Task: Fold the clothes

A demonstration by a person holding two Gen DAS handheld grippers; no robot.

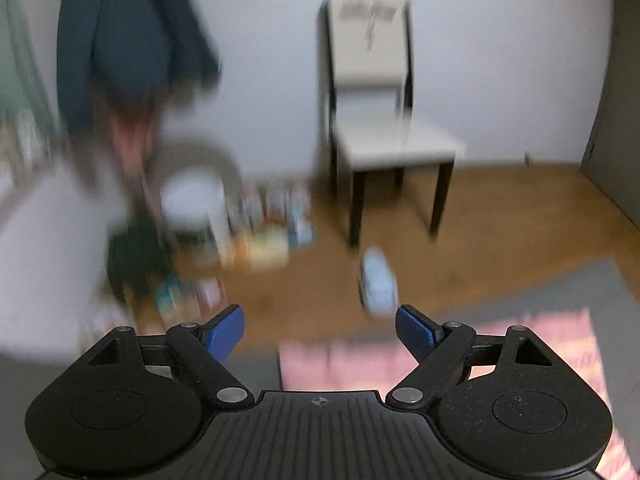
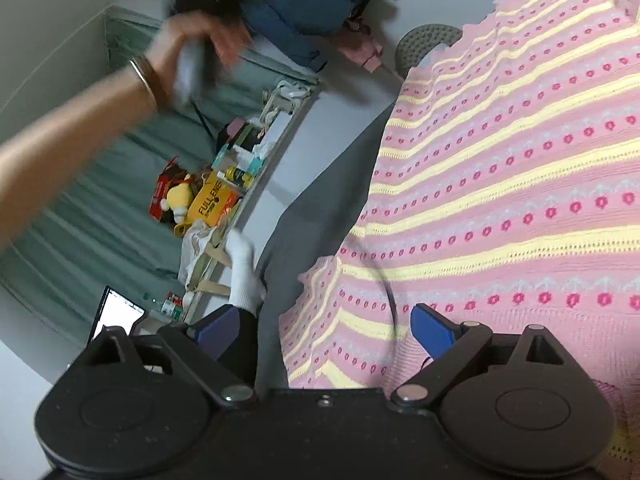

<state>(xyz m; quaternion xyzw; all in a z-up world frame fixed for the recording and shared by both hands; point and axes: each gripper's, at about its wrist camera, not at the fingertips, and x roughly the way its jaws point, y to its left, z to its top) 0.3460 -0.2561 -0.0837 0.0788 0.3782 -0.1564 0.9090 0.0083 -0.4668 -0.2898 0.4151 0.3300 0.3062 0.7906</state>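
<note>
Both jaws released, pink striped knit [image 2: 520,184] on grey mat [image 2: 320,216], white chair [image 1: 384,120] beyond, raised forearm [image 2: 80,120]

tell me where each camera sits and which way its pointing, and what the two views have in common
Left wrist: sits on the left gripper, jaws open, facing level across the room at a white chair and wooden floor; blurred.
Right wrist: sits on the right gripper, jaws open, looking down over the pink knitted garment on a grey mat; the person's bare forearm and white-socked foot show.
Shared: the pink garment, the grey mat and dark blue hanging clothes.
</note>
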